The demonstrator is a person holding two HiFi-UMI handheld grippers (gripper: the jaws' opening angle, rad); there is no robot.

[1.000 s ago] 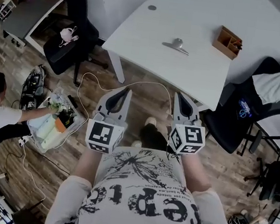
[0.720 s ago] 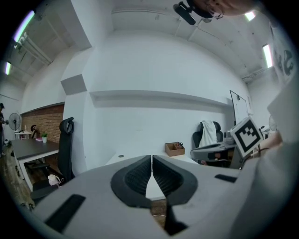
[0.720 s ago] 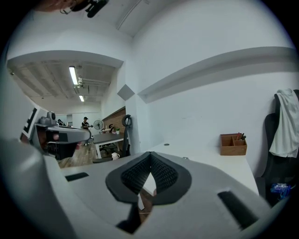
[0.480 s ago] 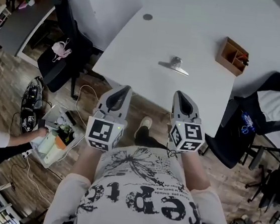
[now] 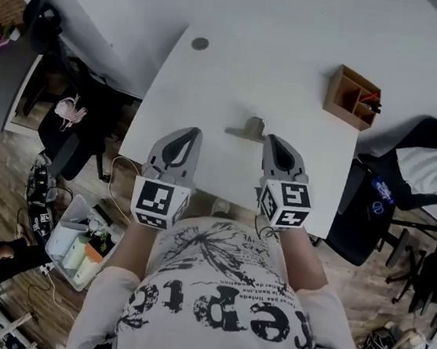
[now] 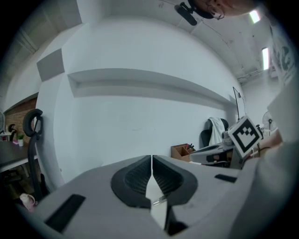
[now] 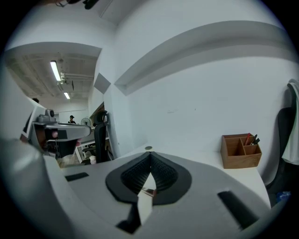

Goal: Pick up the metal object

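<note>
Head view: spotted a shiny grey metal object [image 5: 249, 128] lying on the white rectangular surface [image 5: 238, 77], not far from its near edge, between the two gripper tips and closer to the right one. Held side by side over that near edge: the left gripper [image 5: 193, 133] and the right gripper [image 5: 271, 138]. Also noted a brown wooden compartment box [image 5: 346, 97] towards the surface's right end and a small grey round cap [image 5: 200, 43] at its far left.

Left gripper view: found the dark ribbed fingers [image 6: 135, 177] pressed together tip to tip, with nothing gripped. Caught the wooden box and the right gripper's marker cube [image 6: 245, 134] off to the right.

Right gripper view: likewise found the fingers [image 7: 163, 175] closed against each other and empty, with the round cap straight ahead beyond the tips and the wooden box to the right.
</note>
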